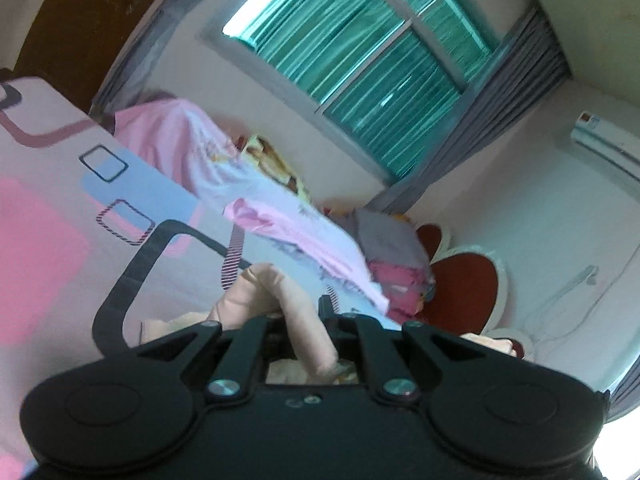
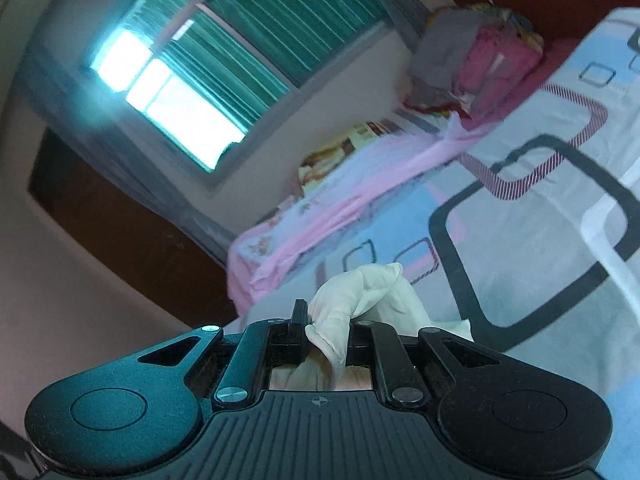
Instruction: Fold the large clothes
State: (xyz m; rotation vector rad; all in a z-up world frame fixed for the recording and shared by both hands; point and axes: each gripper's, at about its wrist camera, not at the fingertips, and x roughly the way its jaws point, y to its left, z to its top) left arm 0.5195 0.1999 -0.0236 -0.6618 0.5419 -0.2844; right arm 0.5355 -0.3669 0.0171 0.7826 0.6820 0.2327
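Both clamping pale garment: left gripper [image 1: 304, 312], right gripper [image 2: 326, 322]; carrying over bed [image 2: 540, 200], folding barely beginning.

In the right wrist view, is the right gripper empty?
No, the right gripper is shut on a bunch of cream cloth that sticks out between its fingers.

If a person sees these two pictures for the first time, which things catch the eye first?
First, the pale cloth bunched between the closed jaws of the right gripper; the left gripper also clamps cloth. Behind them lies the bed sheet with bold rectangles, a pink garment along its far edge, and a green-curtained window above.
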